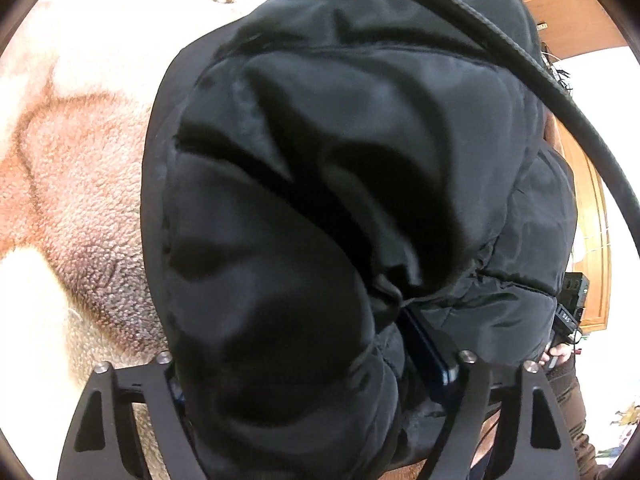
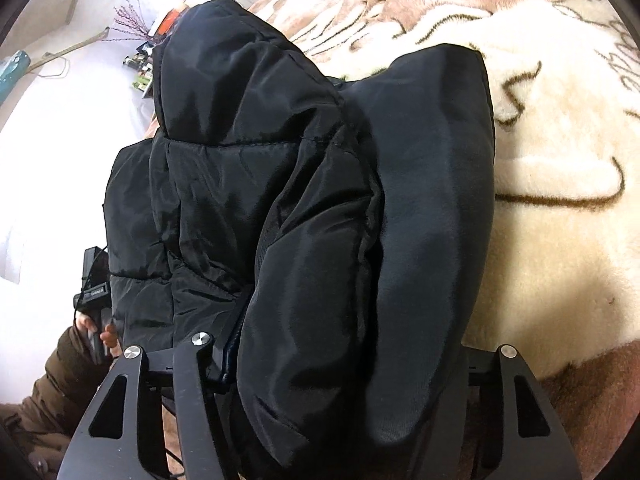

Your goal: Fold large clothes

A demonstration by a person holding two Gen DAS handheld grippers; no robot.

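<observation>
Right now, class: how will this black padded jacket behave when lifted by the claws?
The black padded jacket will probably flop and sag: it drapes in deep folds. Its sheen suggests it might slip. It looks puffy, so likely light for its bulk, springing back above the fleece blanket.

A fluffy cream blanket with brown and pink patterning covers the bed. Beyond it in the left wrist view stands orange-brown wooden furniture against a bright white wall. In the right wrist view, dried purple twigs stand before another washed-out white wall.
</observation>
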